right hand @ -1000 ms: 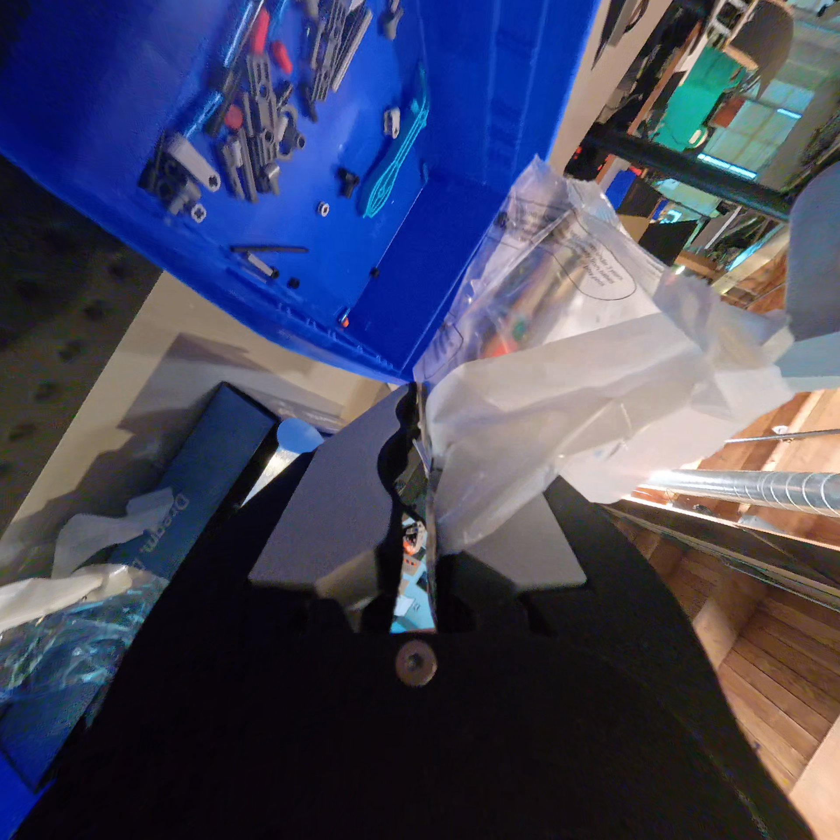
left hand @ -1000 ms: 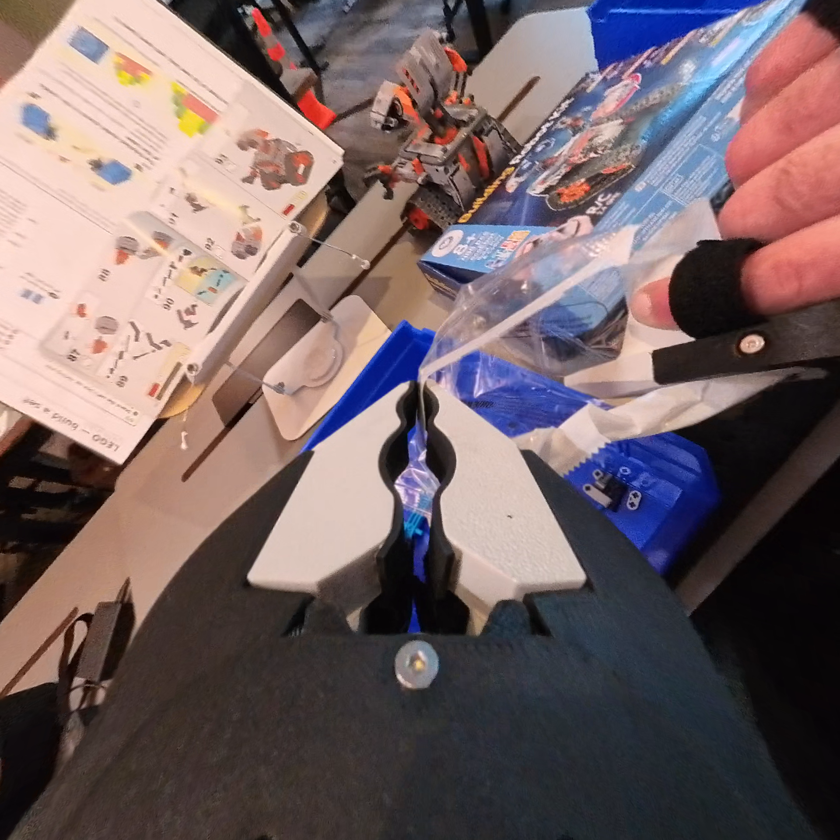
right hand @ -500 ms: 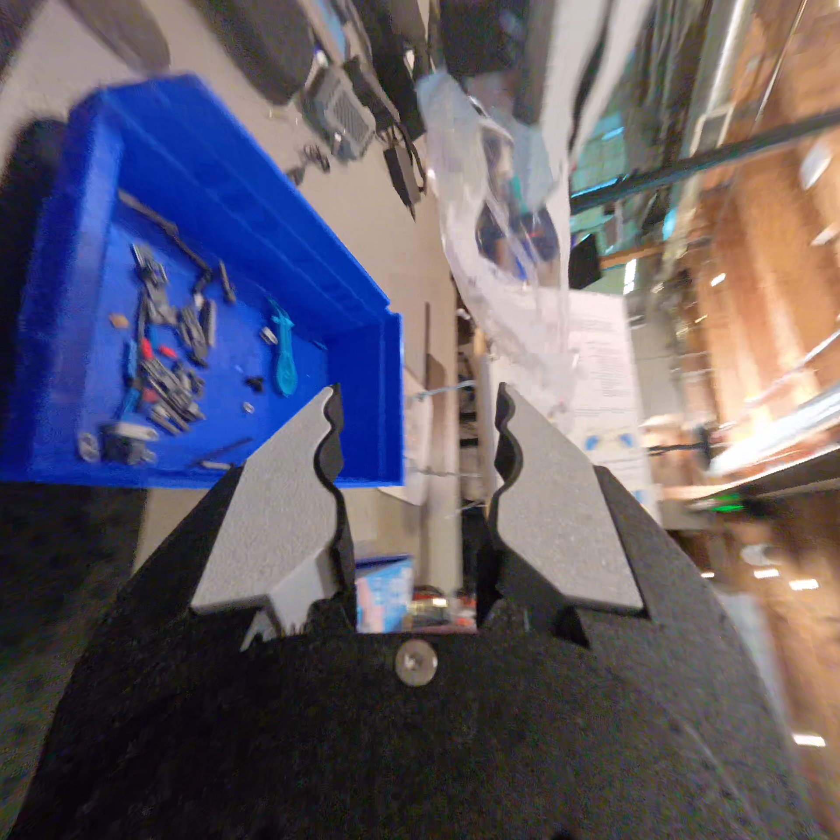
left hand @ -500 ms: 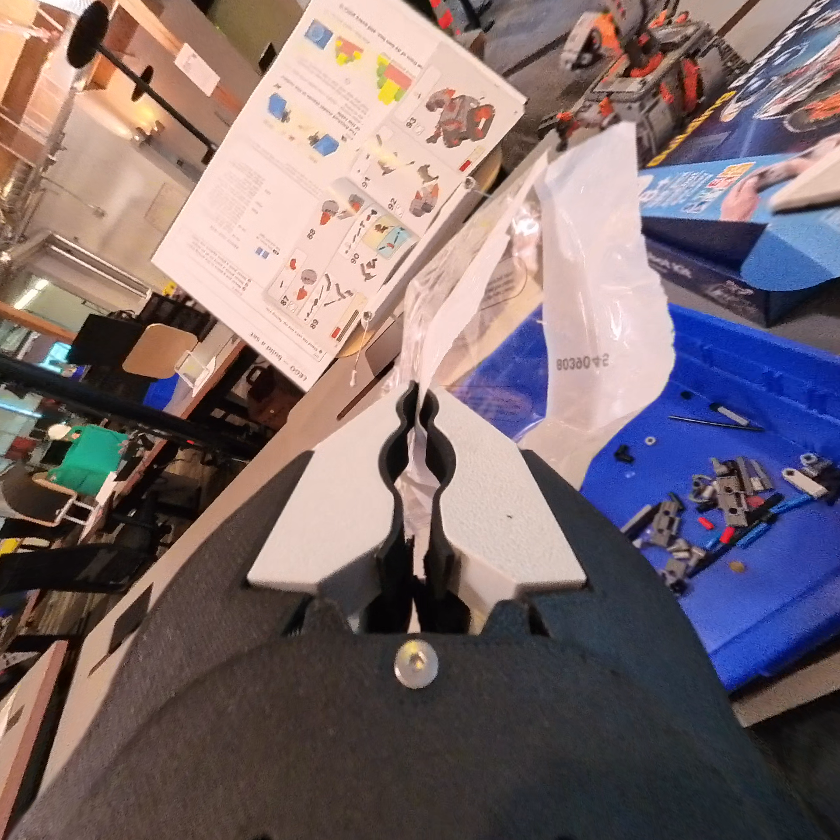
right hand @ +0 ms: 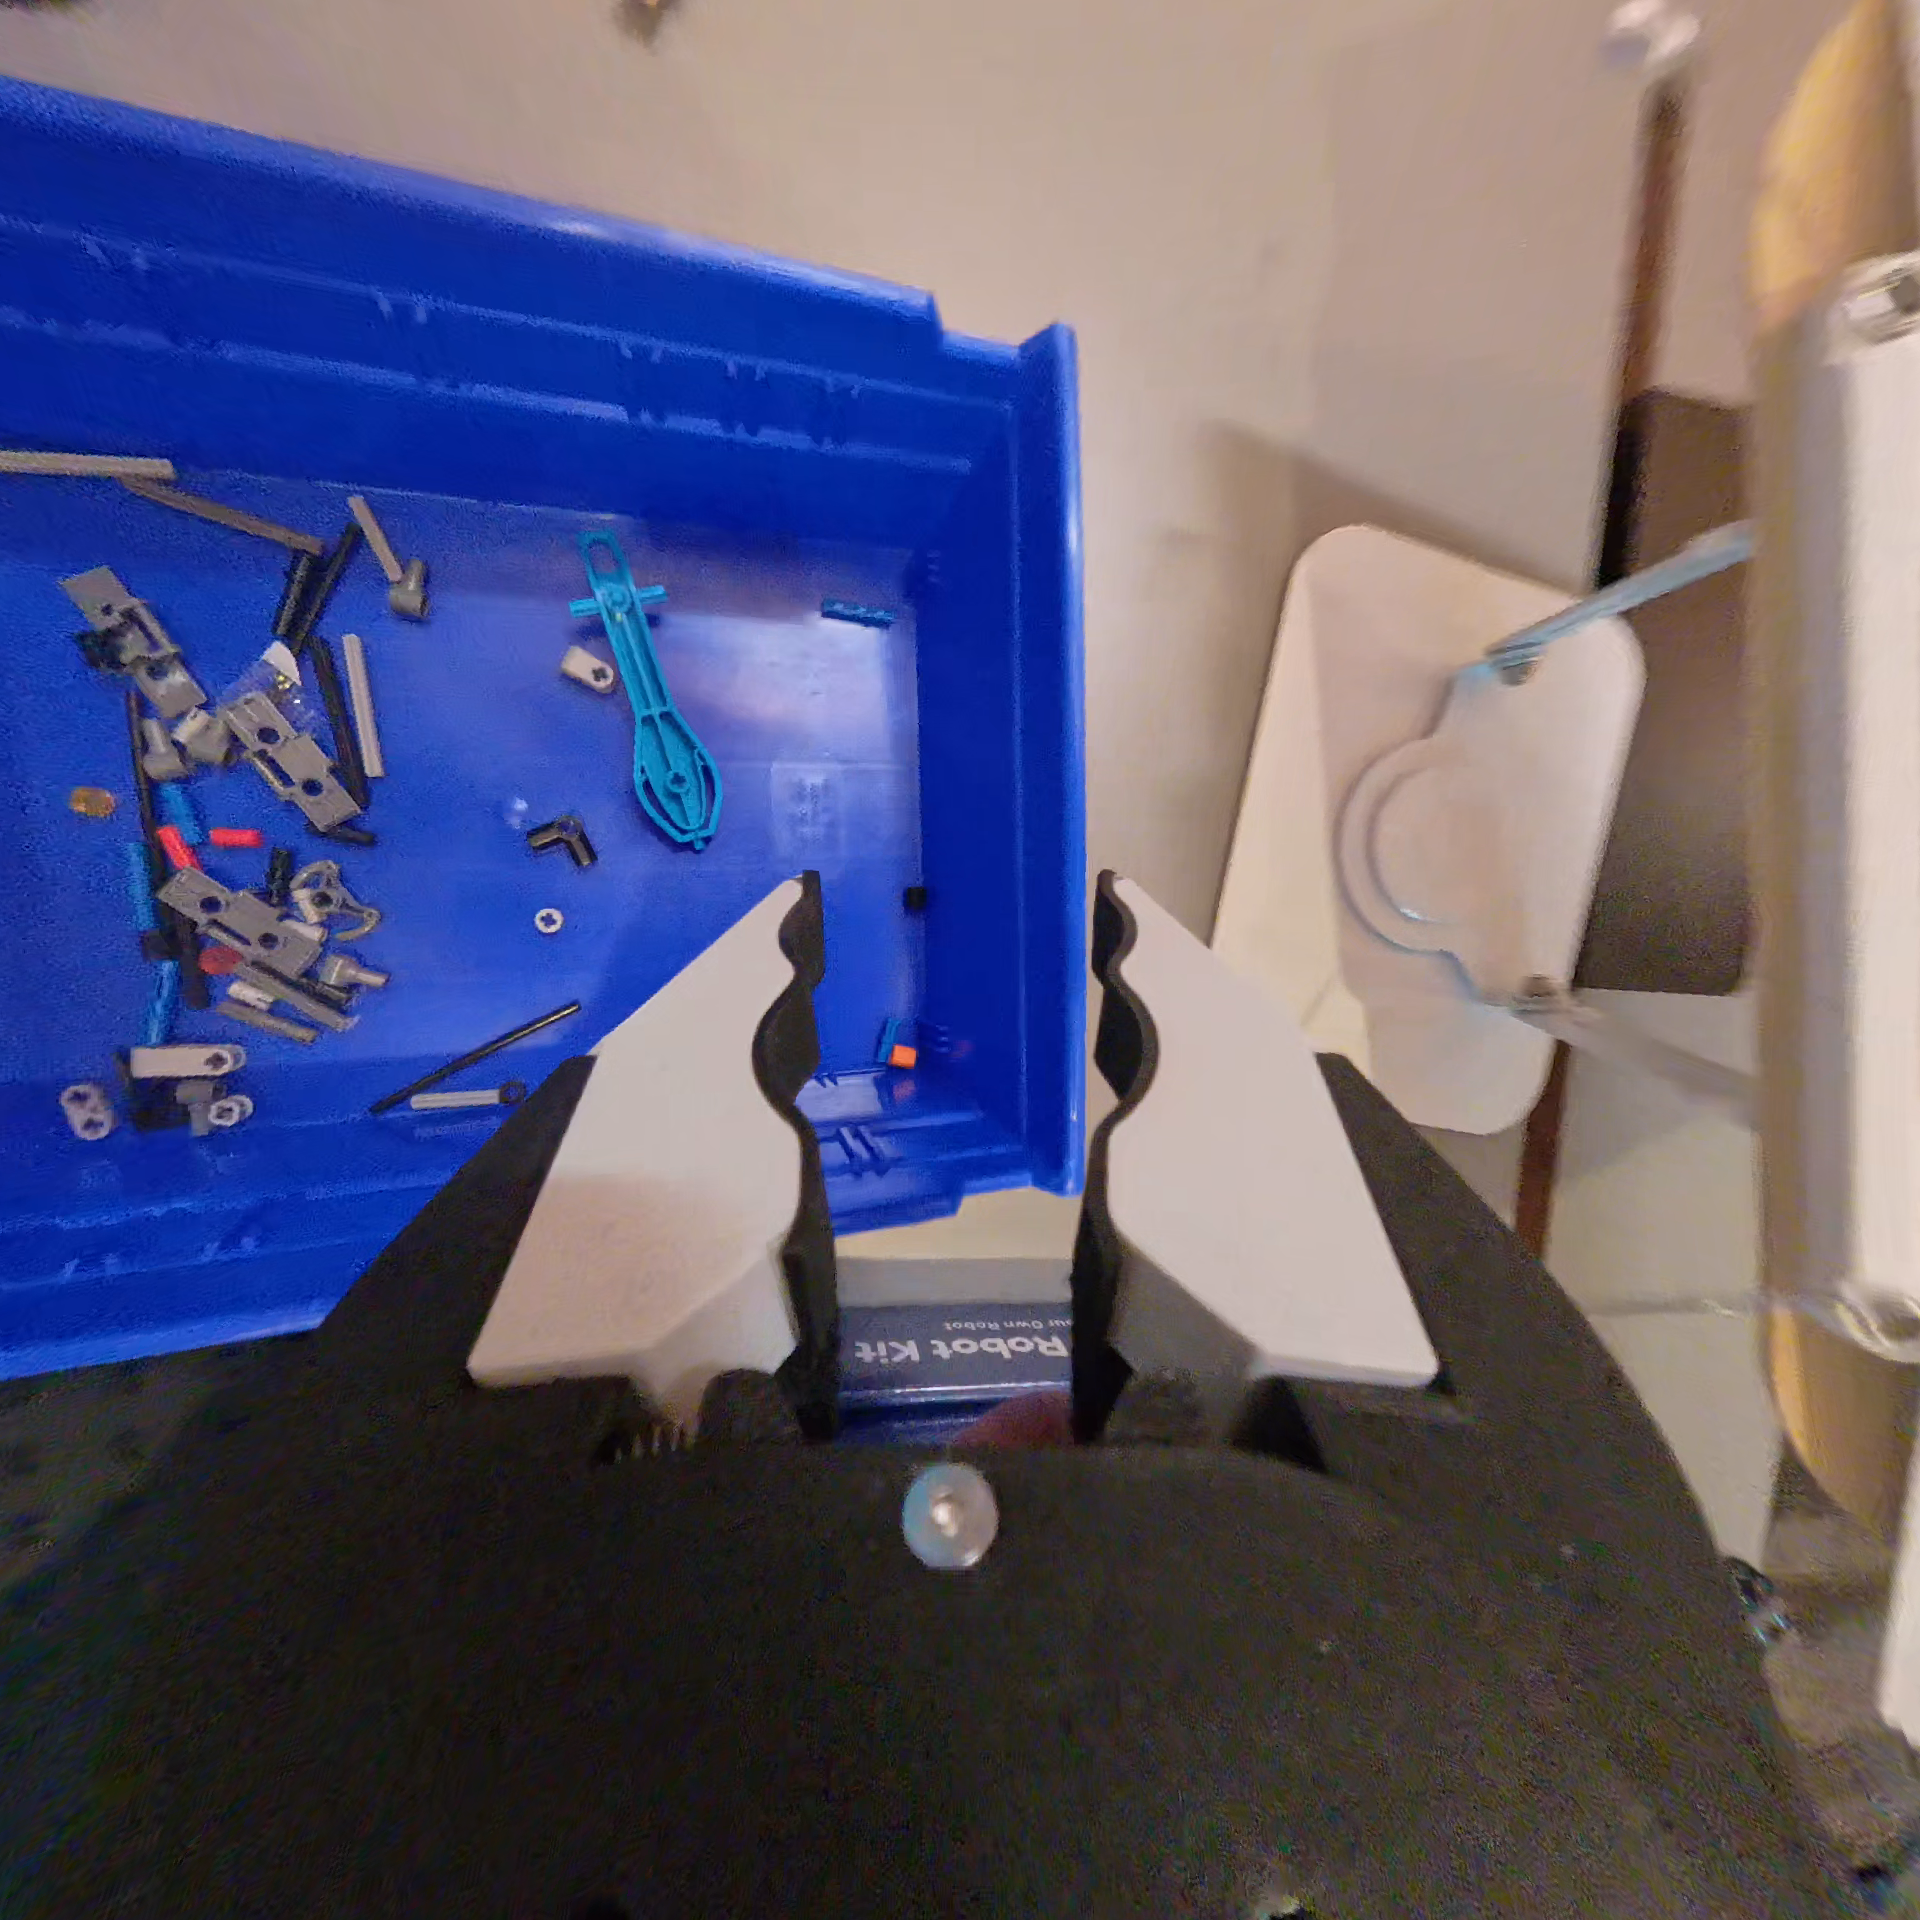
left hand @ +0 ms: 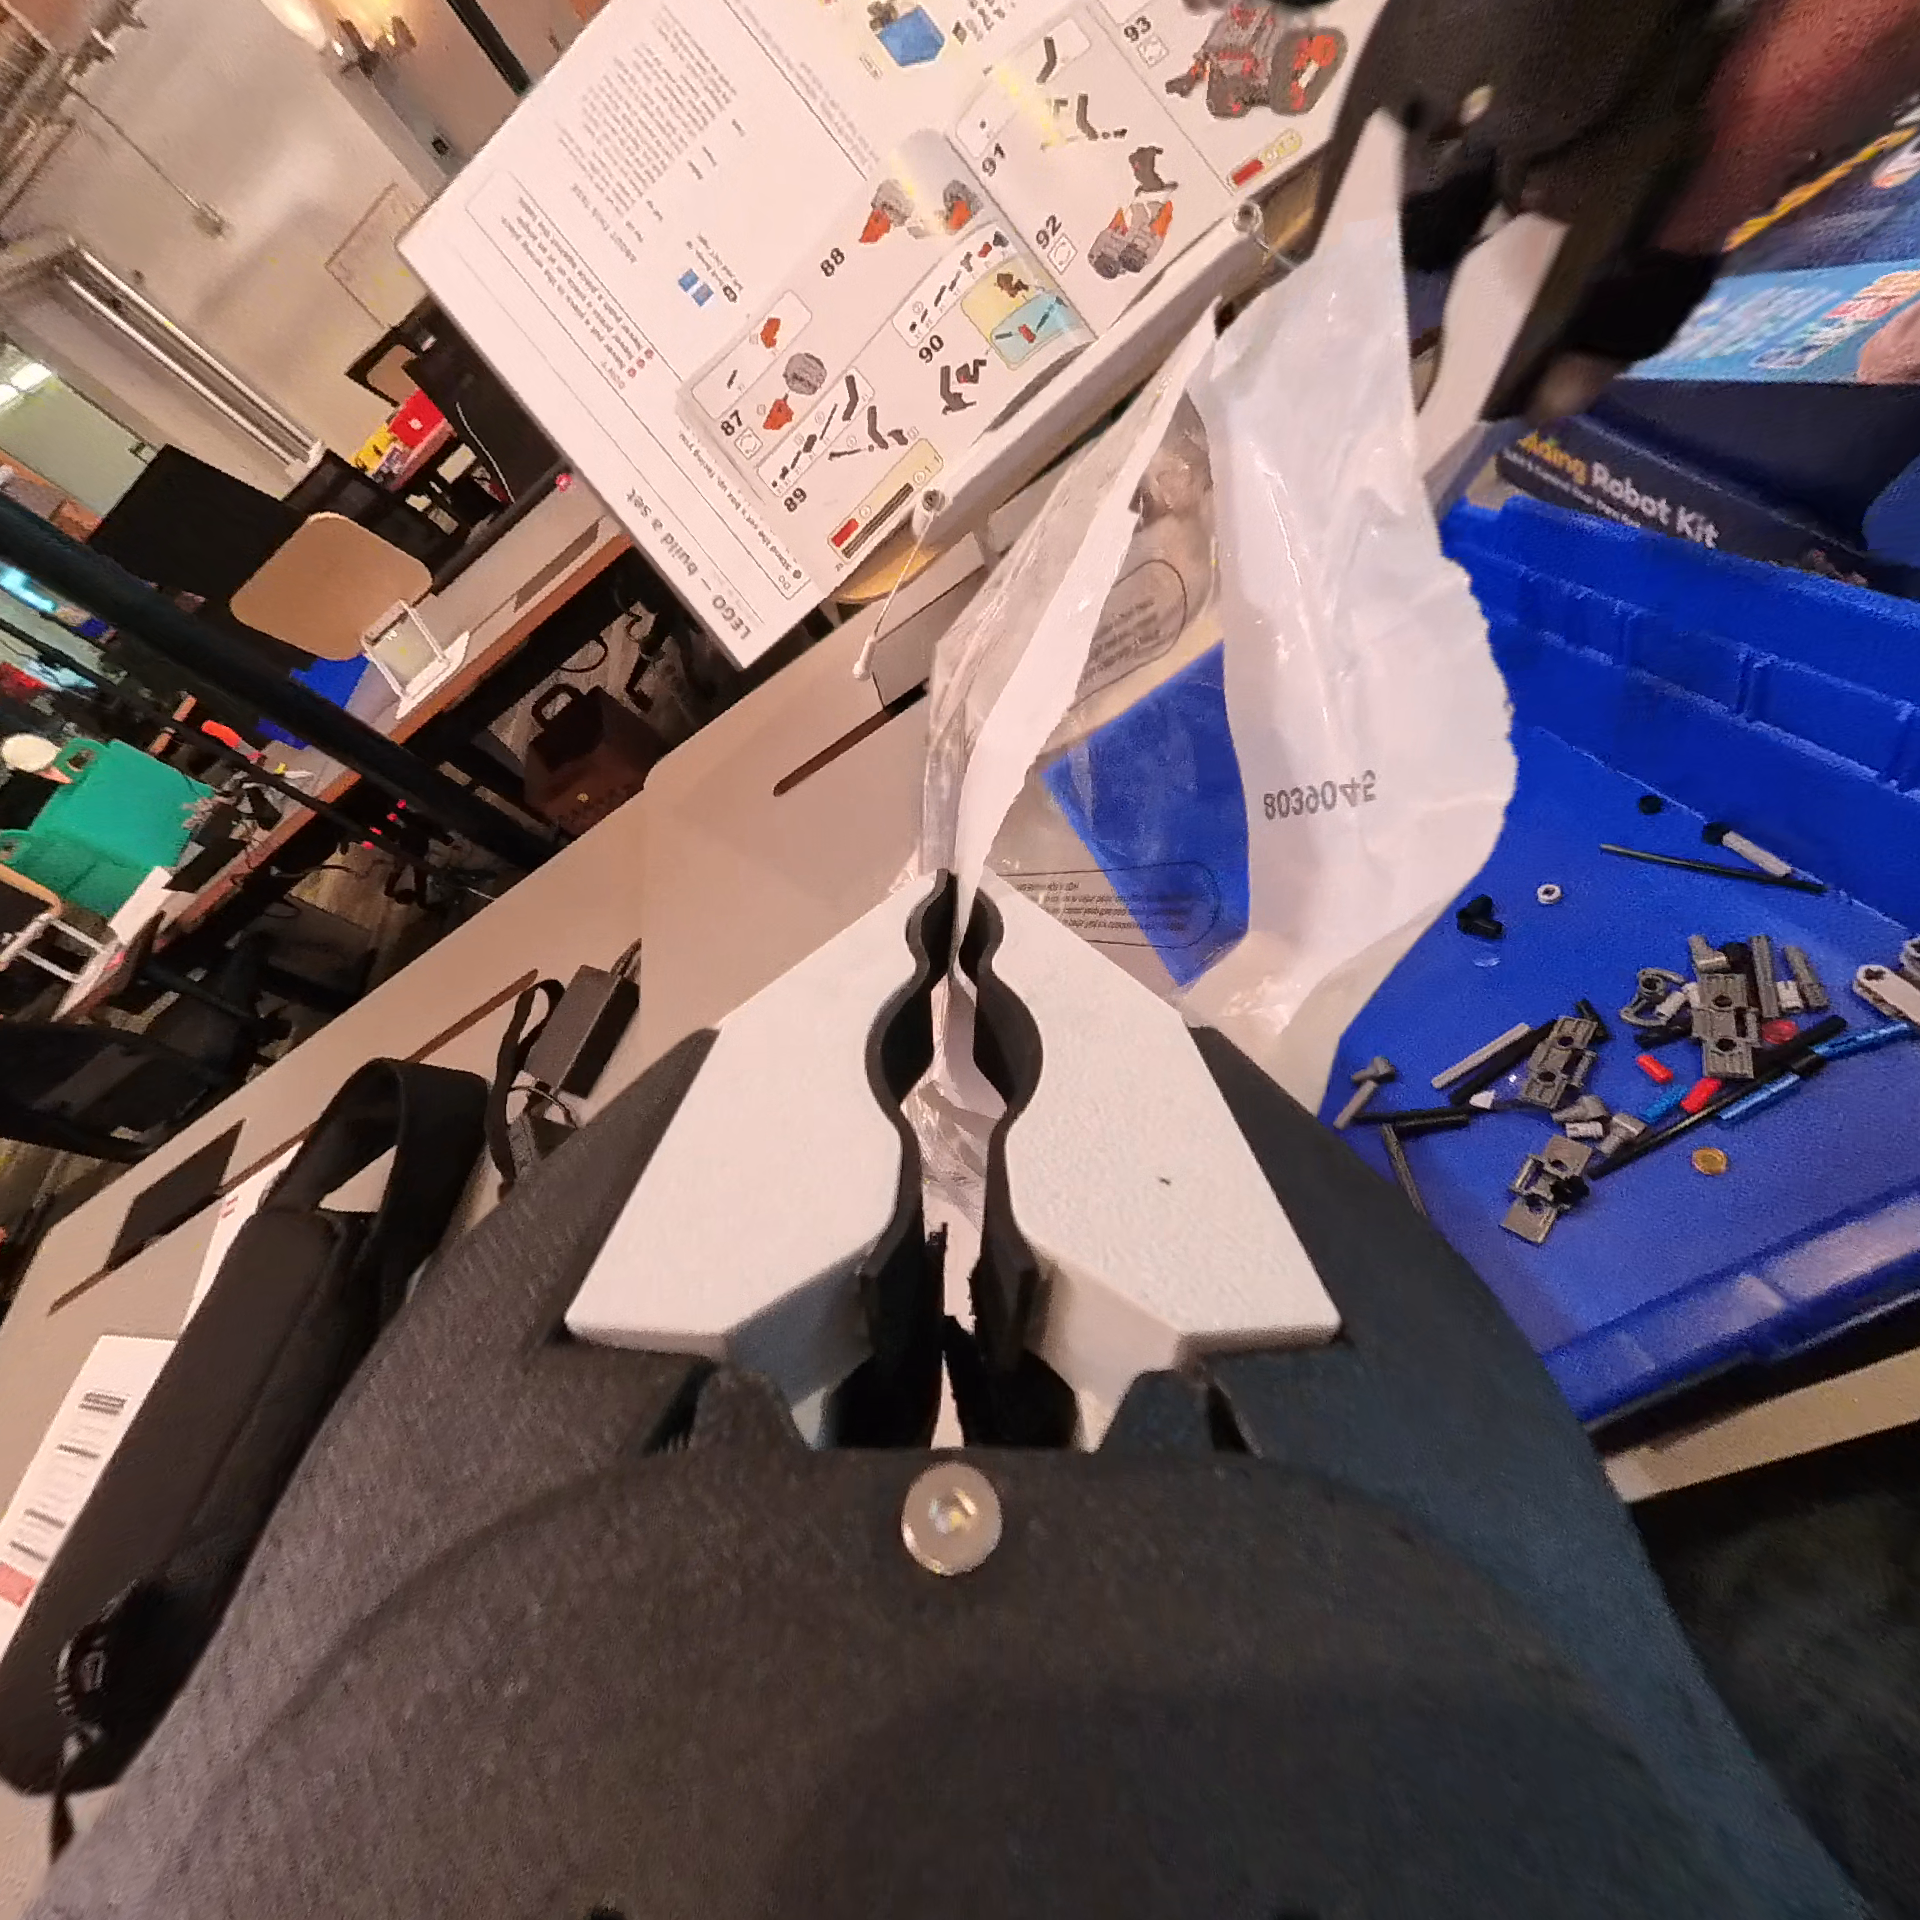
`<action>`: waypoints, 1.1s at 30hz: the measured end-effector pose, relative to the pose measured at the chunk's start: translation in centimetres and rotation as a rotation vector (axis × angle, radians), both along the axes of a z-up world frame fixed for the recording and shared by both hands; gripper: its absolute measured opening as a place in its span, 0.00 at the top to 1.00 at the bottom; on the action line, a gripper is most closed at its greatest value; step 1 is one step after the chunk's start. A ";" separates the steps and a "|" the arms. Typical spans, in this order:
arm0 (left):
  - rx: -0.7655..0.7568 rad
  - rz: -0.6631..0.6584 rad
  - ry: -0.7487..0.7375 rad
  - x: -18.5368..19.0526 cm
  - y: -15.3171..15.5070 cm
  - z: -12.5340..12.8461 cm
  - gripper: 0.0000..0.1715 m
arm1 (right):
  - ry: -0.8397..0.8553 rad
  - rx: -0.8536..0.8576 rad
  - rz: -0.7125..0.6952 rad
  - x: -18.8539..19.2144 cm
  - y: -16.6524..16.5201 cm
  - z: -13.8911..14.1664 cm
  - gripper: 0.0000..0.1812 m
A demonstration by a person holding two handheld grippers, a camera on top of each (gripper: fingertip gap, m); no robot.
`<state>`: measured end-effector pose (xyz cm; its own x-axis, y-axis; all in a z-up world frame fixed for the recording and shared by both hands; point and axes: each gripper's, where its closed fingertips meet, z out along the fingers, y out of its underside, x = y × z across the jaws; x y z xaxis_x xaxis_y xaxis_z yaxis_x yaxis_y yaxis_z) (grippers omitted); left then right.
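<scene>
My left gripper point(left hand: 956, 920) is shut on the edge of a torn clear and white plastic bag point(left hand: 1320, 644), which stands up from the jaws over the left end of a blue bin point(left hand: 1704, 644). Several small grey, black, red and blue building parts point(left hand: 1621, 1060) lie on the bin floor. My right gripper point(right hand: 951, 883) is open and empty, hovering over the right end of the same blue bin point(right hand: 1039, 727). A teal spoon-shaped part point(right hand: 655, 696) and several small grey and black parts point(right hand: 239, 831) lie in it. The other gripper's dark body point(left hand: 1558, 177) shows blurred at upper right.
An open instruction booklet point(left hand: 883, 260) stands on a white holder point(right hand: 1455, 831) behind the bin. A dark blue kit box point(left hand: 1704, 488) lies beside the bin, also under my right jaws point(right hand: 956, 1345). A black strap and bag point(left hand: 260, 1299) lie on the beige table point(left hand: 727, 831). Across from one pair of fingers to the other is roughly 25 cm.
My right gripper let go of the bag, opened and swung down over the bin. My left gripper kept its hold and lifted the bag upright over the bin's left end.
</scene>
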<state>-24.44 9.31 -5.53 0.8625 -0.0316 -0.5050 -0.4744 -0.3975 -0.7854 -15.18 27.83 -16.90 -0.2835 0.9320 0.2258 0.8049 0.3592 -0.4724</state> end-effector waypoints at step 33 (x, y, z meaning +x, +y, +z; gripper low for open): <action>-0.037 0.038 -0.069 -4.0 -3.0 -5.9 1.00 | -0.408 -0.290 0.300 -5.5 -0.7 -12.1 0.96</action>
<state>-28.41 6.27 -11.46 0.8960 -0.0154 -0.4437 -0.4038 -0.4436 -0.8001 -20.73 27.14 -29.04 -0.5549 0.8050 -0.2098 0.8255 0.5015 -0.2590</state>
